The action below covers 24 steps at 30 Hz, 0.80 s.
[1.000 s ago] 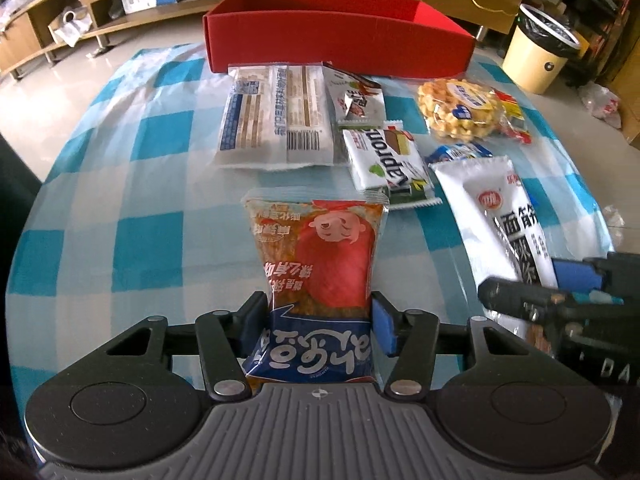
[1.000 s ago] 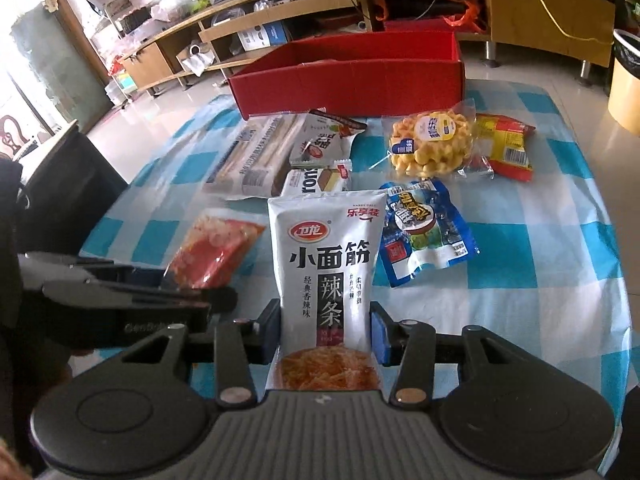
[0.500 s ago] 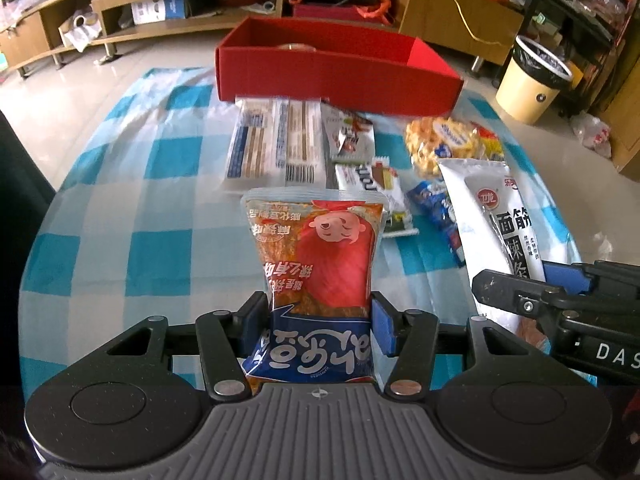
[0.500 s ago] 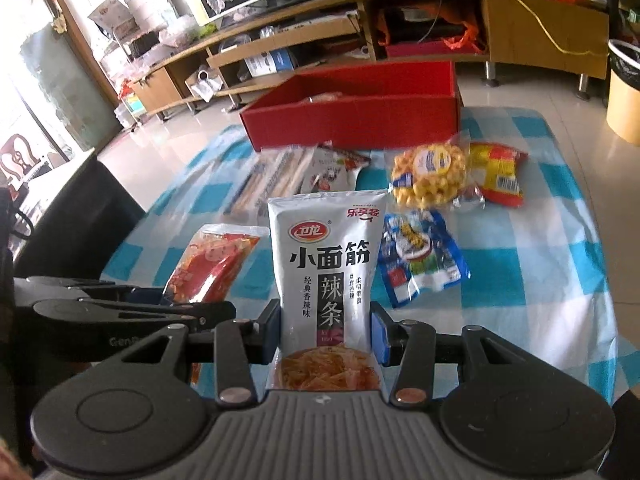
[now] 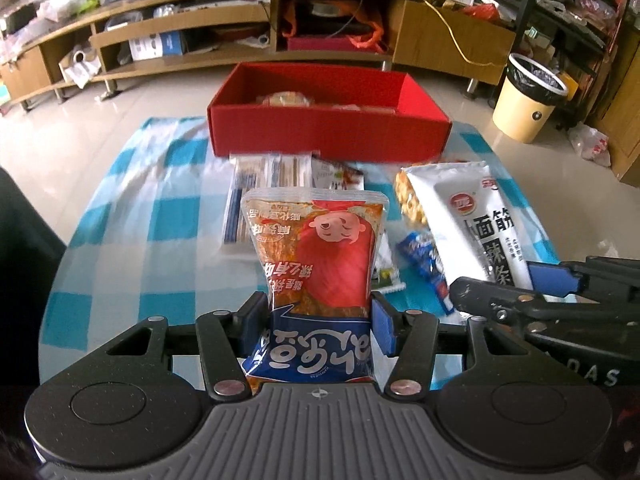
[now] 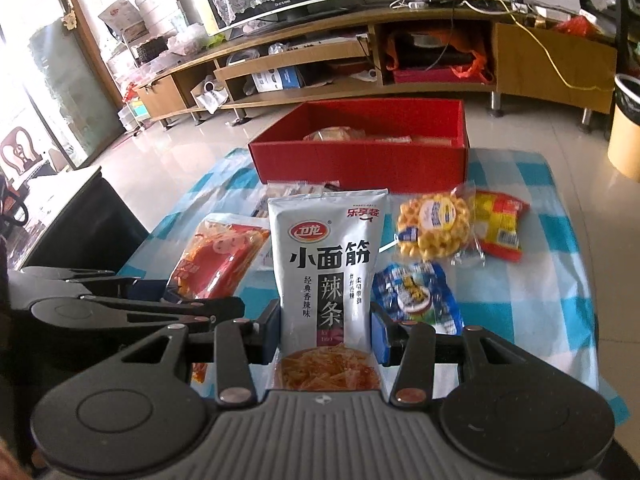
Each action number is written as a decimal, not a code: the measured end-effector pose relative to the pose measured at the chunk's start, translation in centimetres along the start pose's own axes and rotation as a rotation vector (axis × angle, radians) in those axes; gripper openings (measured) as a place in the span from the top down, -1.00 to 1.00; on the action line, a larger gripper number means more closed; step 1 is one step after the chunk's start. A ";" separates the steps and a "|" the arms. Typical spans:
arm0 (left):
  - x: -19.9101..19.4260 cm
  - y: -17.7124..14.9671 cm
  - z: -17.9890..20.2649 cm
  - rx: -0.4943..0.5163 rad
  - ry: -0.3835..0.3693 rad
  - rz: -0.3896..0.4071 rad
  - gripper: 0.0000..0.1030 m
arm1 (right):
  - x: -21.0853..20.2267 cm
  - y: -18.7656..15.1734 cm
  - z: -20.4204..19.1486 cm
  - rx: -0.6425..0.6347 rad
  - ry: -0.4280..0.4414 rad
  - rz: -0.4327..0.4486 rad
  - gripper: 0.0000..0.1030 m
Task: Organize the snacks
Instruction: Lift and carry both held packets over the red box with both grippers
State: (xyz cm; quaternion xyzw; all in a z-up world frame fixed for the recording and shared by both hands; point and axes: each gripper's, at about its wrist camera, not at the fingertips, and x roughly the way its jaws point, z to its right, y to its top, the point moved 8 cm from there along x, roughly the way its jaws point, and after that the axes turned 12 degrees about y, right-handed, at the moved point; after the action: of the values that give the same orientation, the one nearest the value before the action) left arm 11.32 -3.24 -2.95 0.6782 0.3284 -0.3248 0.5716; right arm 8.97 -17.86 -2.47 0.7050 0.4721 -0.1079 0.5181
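Note:
My left gripper (image 5: 318, 322) is shut on a red and blue snack packet (image 5: 320, 248) and holds it above the table. My right gripper (image 6: 324, 330) is shut on a white spicy-strip packet (image 6: 326, 252), also lifted. Each held packet shows in the other view: the white packet (image 5: 476, 220) and the red packet (image 6: 218, 260). A red box (image 5: 330, 136) stands at the far end of the table and holds a few snacks; it also shows in the right wrist view (image 6: 360, 160).
On the blue checked tablecloth (image 5: 160, 208) lie a long white cracker pack (image 5: 268, 172), a yellow waffle snack (image 6: 434, 222), a red and yellow packet (image 6: 500, 226) and a blue packet (image 6: 416, 296). A bin (image 5: 528, 96) stands on the floor at right.
Both grippers have risen with their packets and now look more level, so the inside of the red box and the room behind have come into view.

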 end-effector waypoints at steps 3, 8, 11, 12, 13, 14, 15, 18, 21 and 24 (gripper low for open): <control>0.0 0.8 0.1 0.003 0.008 0.006 -0.20 | 0.1 0.9 -0.1 -0.011 -0.007 0.003 0.19; 0.2 2.4 0.3 -0.002 0.017 0.009 -0.20 | 0.1 2.8 0.2 -0.024 -0.024 0.010 0.19; 0.2 3.6 0.2 -0.006 0.024 0.019 -0.20 | 0.2 4.2 0.3 -0.034 -0.034 0.014 0.19; 0.1 3.9 0.2 -0.005 0.026 0.022 -0.20 | 0.2 4.6 0.4 -0.035 -0.036 0.014 0.19; 0.1 4.3 0.3 -0.004 0.029 0.026 -0.20 | 0.2 5.1 0.4 -0.036 -0.039 0.015 0.19; 0.0 4.7 0.3 -0.004 0.033 0.032 -0.20 | 0.2 5.5 0.5 -0.037 -0.041 0.017 0.19; 0.0 5.1 0.3 -0.002 0.036 0.037 -0.20 | 0.2 5.9 0.5 -0.041 -0.043 0.019 0.19; 0.1 6.3 0.3 -0.003 0.043 0.043 -0.20 | 0.2 7.1 0.7 -0.049 -0.053 0.023 0.19; 0.3 7.3 0.4 -0.009 0.041 0.036 -0.20 | 0.5 8.3 1.1 -0.040 -0.052 0.016 0.19; 0.8 8.3 0.5 -0.003 0.050 0.028 -0.20 | 0.8 9.2 1.4 -0.050 -0.067 0.011 0.19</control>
State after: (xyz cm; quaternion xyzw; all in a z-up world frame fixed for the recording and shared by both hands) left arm 18.55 -4.74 1.00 0.6897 0.3336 -0.2992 0.5687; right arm 17.02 -18.80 2.20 0.6904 0.4532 -0.1170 0.5516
